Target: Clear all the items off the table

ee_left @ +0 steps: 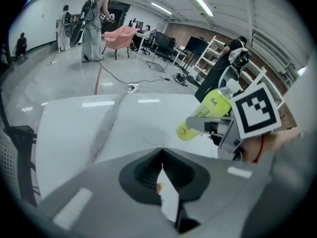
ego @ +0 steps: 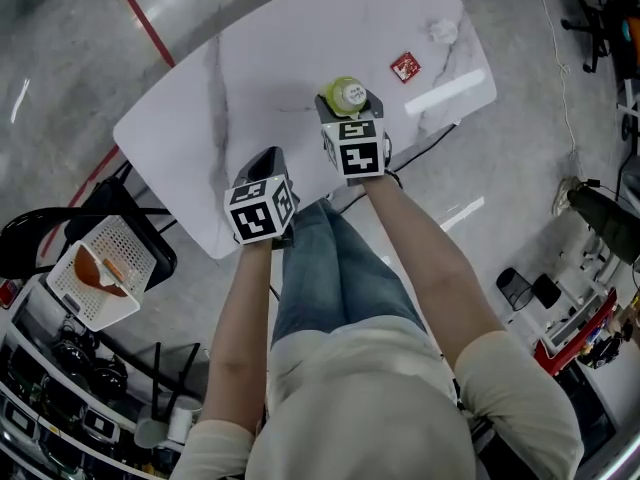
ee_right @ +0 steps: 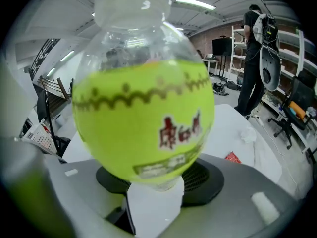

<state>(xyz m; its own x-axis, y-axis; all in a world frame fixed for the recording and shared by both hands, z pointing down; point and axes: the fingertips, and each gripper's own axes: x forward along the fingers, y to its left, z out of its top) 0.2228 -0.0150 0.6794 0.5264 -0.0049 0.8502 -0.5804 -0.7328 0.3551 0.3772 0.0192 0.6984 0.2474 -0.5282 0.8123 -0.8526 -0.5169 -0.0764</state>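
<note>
1. Right gripper (ego: 352, 118): I read it as clamped on the bottle (ee_right: 143, 118). In the right gripper view the yellow-green body fills the space between the jaws, which stand fairly wide apart around it. The clear neck and cap point away from the camera.

2. Bottle position: in the head view it sits just ahead of the right marker cube, over the middle of the table (ego: 250, 78). In the left gripper view it is tilted, base low and to the left, cap high and to the right. I cannot confirm whether the base touches the tabletop.

3. Left gripper (ego: 268, 158): jaws closed together, with nothing between them. It hangs over the near edge of the table, beside the right gripper and to its left.

4. Items on the table: a red packet (ego: 405, 67) lies flat towards the far right. A crumpled tissue (ego: 443, 31) lies just beyond it, near the far right corner. Both are well apart from the grippers.

5. Off the table: a white basket (ego: 100, 268) rests on a black chair (ego: 30, 238) to my left, with an orange item inside it.
</note>
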